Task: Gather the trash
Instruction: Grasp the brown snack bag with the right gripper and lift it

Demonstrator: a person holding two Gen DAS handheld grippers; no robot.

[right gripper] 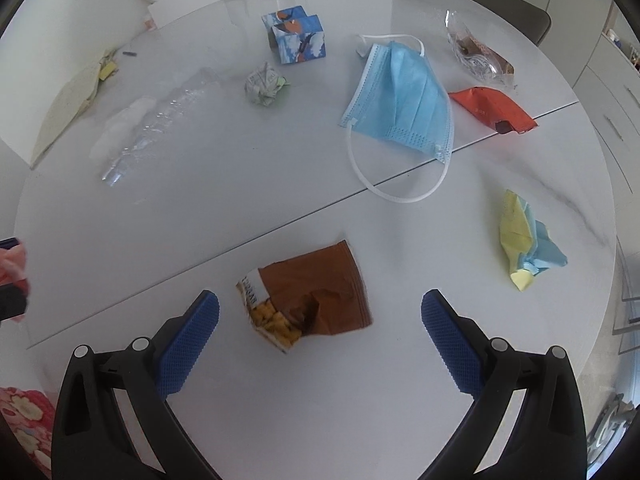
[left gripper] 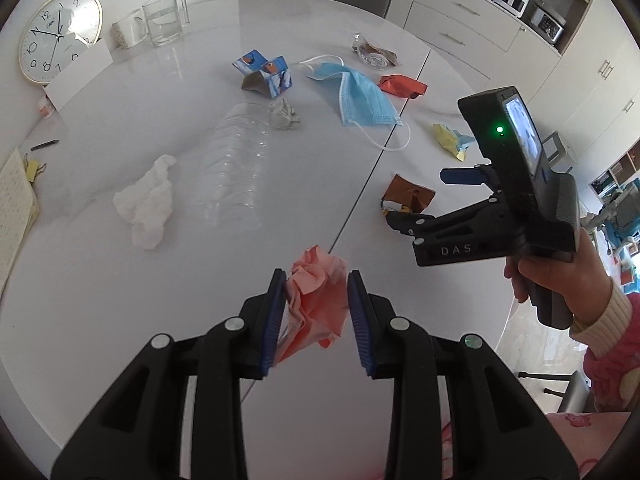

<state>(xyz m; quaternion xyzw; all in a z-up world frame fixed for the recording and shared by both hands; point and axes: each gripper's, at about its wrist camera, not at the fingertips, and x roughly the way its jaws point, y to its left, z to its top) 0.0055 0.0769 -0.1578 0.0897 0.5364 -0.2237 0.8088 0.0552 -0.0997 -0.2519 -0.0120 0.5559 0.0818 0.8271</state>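
brown snack wrapper (right gripper: 316, 292) lies flat on the table (right gripper: 280, 184), between and just ahead of the right tool (right gripper: 320, 336), whose jaws stand wide and empty. its long axis runs roughly across the gap, torn mouth pointing toward the left finger. the left tool (left gripper: 316, 312), farther off, pinches a crumpled pink paper (left gripper: 316, 300) clear of the table.

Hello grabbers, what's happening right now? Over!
Left gripper shut on pink crumpled paper. Right gripper open above brown snack wrapper. Nothing in the way.
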